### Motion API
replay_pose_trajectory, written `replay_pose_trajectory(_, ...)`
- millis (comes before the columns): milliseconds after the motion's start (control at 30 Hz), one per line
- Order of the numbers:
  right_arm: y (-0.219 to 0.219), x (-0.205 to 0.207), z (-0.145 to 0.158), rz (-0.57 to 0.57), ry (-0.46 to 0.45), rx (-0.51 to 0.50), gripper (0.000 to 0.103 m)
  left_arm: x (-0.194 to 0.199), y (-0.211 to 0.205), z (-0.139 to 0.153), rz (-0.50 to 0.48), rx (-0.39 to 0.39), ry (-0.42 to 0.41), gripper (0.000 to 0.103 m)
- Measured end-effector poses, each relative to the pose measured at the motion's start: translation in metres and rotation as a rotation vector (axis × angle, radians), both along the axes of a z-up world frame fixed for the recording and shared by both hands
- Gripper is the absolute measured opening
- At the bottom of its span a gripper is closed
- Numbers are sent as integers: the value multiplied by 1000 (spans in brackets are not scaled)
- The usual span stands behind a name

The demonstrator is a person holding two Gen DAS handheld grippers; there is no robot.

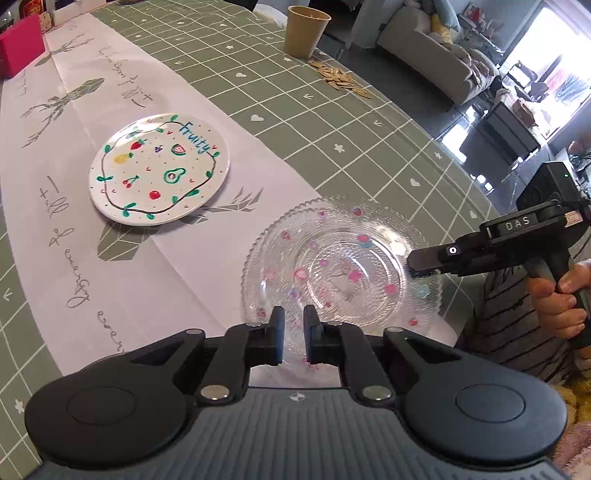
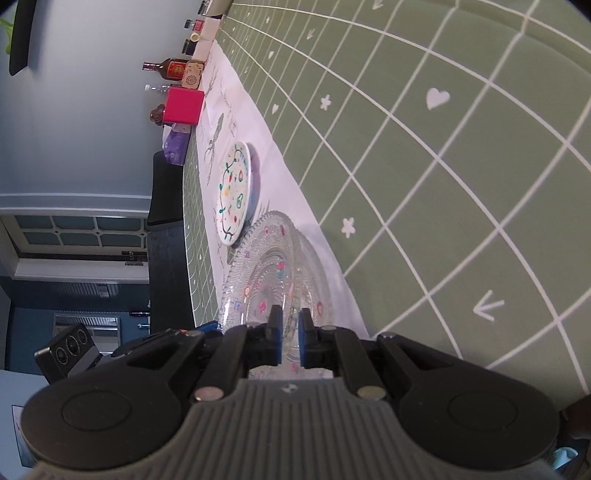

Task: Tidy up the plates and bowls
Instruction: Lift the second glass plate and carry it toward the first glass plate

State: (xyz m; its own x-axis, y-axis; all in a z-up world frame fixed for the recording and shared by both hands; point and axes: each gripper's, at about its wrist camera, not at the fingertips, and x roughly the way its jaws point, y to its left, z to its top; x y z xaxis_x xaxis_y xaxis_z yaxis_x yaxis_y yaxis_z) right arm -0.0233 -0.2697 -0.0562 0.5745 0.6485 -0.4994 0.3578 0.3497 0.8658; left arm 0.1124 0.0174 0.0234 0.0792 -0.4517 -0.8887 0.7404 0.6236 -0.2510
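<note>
- Left wrist view, right up close: the left gripper (image 1: 293, 325) has its jaws pinched narrow on the near rim of the clear glass plate (image 1: 343, 258), glass showing between the pads.
- That glass plate, scalloped at the edge and dotted with pink and teal flowers, sits over the near end of the white table runner (image 1: 122, 258); whether it rests flat or is lifted, I cannot tell.
- Over on the plate's right edge, the right gripper (image 1: 424, 264) clamps the rim, a hand (image 1: 554, 295) wrapped round its handle.
- Right wrist view confirms it: right gripper (image 2: 290, 328) jaws drawn close together with the glass rim (image 2: 293, 317) caught between the blue pads.
- Further along the runner, well apart from the glass one, lies the white plate (image 1: 159, 170) painted with fruit and the word "fruity".
- Beyond, on the green grid tablecloth (image 1: 332, 140), a tan paper cup (image 1: 306, 29) stands with a scatter of seeds (image 1: 340, 77) just beside it.
- Far end of the table: a pink box (image 2: 184, 106), bottles behind it.
</note>
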Motion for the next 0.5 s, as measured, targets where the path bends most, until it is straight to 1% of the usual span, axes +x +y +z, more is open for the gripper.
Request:
replay_pose_trajectory(33, 1, 0, 0, 4, 1, -7, 7, 0, -1, 1, -4, -8, 17, 10)
replay_pose_trajectory(67, 2, 0, 2, 7, -8, -33, 7, 0, -4, 1, -5, 0, 12, 10)
replay_pose_trajectory(133, 5, 1, 5, 11, -20, -43, 6, -1, -7, 1, -10, 20, -23, 11)
replay_pose_trajectory(200, 6, 2, 5, 18, -16, -39, 6, 0, -9, 0, 6, 30, -27, 11)
replay_pose_trajectory(267, 8, 4, 8, 21, -23, -85, 5, 3, -9, -1, 25, 41, -36, 11)
replay_pose_trajectory(333, 6, 5, 6, 9, -11, -77, 5, 3, -10, 0, 33, 54, -64, 12)
replay_pose_trajectory(367, 7, 6, 6, 14, -15, -91, 4, 2, -10, 1, 31, 56, -75, 12)
replay_pose_trajectory(500, 16, 13, 16, 59, -6, -234, 3, -1, -9, 5, 21, 57, -92, 12)
